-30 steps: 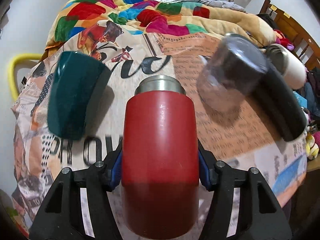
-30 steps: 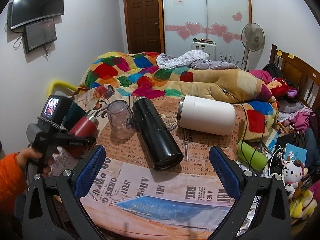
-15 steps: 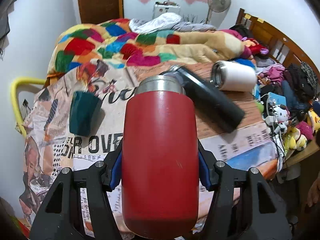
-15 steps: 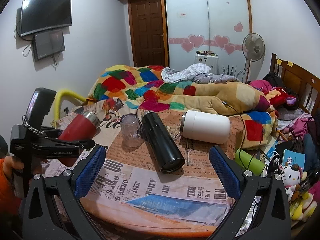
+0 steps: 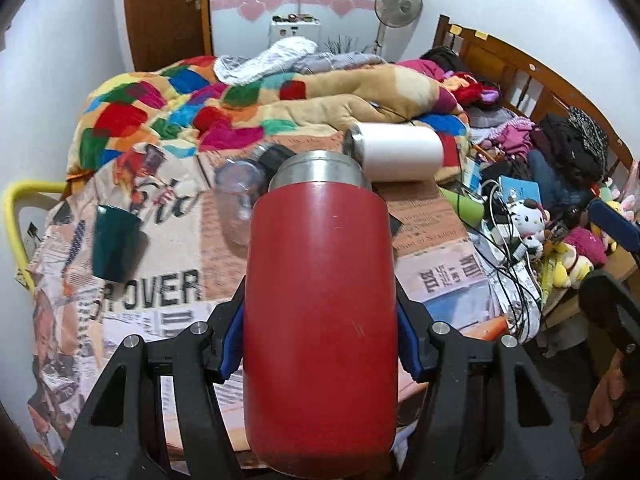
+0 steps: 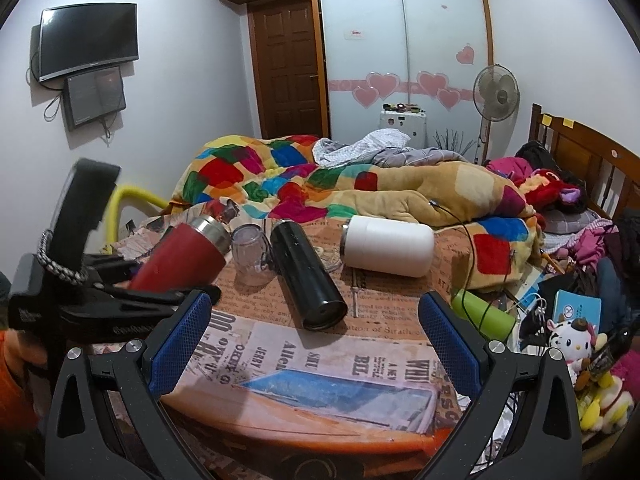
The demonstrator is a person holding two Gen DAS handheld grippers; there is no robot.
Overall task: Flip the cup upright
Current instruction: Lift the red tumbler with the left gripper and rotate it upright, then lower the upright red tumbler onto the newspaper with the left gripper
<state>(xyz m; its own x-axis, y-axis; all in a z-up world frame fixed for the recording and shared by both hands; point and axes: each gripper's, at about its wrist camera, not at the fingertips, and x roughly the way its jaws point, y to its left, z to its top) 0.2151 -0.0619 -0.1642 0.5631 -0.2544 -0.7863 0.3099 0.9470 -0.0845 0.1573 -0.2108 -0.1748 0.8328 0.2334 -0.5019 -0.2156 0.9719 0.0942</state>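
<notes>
on the table: one red cup point(image 5: 320, 312), one green cup point(image 5: 114, 248), one glass cup point(image 6: 251, 254), one black flask point(image 6: 308, 276), one white flask point(image 6: 388, 250).

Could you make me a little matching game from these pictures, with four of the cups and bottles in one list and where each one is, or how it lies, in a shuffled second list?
Things:
1. red metal cup with steel rim
2. black cylindrical flask
3. white cylindrical tumbler
4. clear glass mug

States:
A. lying on its side, nearest the quilt
B. clamped tilted in the left gripper, off the table
C. standing rim-down between the red cup and the black flask
D. lying on its side, one end pointing toward the right gripper

Pairs: 1-B, 2-D, 3-A, 4-C
</notes>
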